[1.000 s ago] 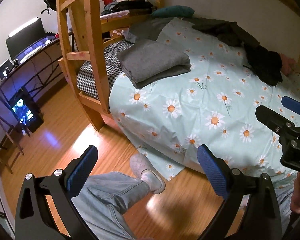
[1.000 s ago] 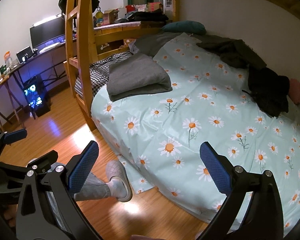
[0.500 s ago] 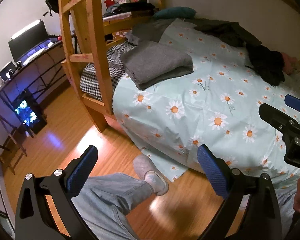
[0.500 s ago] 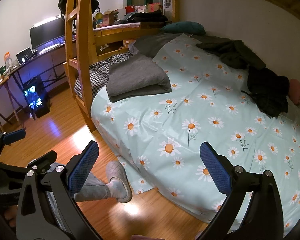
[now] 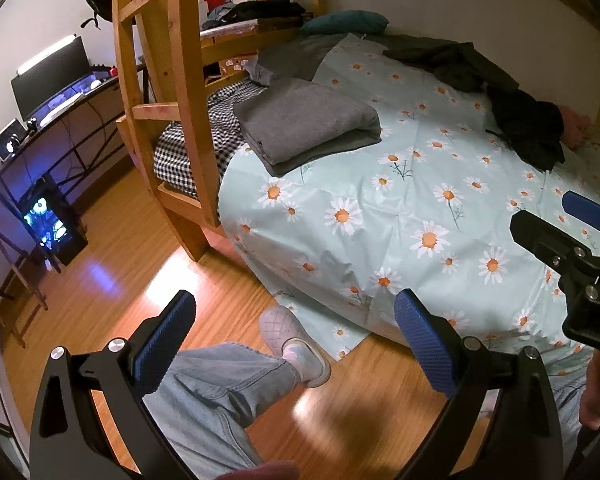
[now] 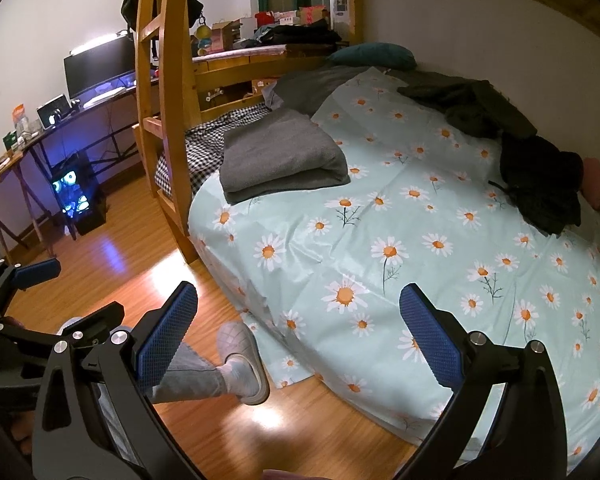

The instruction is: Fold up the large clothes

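Two grippers: both spread wide, nothing between the blue pads; neither touches any cloth.
Bed (image 6: 440,216): biggest thing in view, daisy-print sheet, ahead of both grippers & reaching off to the right; sheet corner hangs to the floor just ahead of the left gripper (image 5: 296,344).
Floor (image 5: 132,240): wood, glossy, below & to the left of both grippers.
Ladder (image 5: 180,92): wooden bunk frame, ahead-left of the left gripper, at the bed's left edge.
Desk (image 6: 80,112): far left of the right gripper (image 6: 300,328), w/ monitor on top; lit PC case under it.
Dark clothes (image 6: 532,168): unfolded heap, far ahead-right of the right gripper, along the wall side of the bed.
Grey garment (image 5: 308,124): folded stack, flat on the sheet, well ahead of both grippers, near the ladder side; well apart from the dark heap.
Person: jeans leg (image 5: 220,392) under the left gripper, grey slipper (image 5: 294,344) on the floor between its fingers, beside the hanging sheet corner.
Teal pillow (image 6: 374,56): farthest ahead, at the bed's head.
Pink item (image 6: 598,184): far right by the wall; can't tell what it is.
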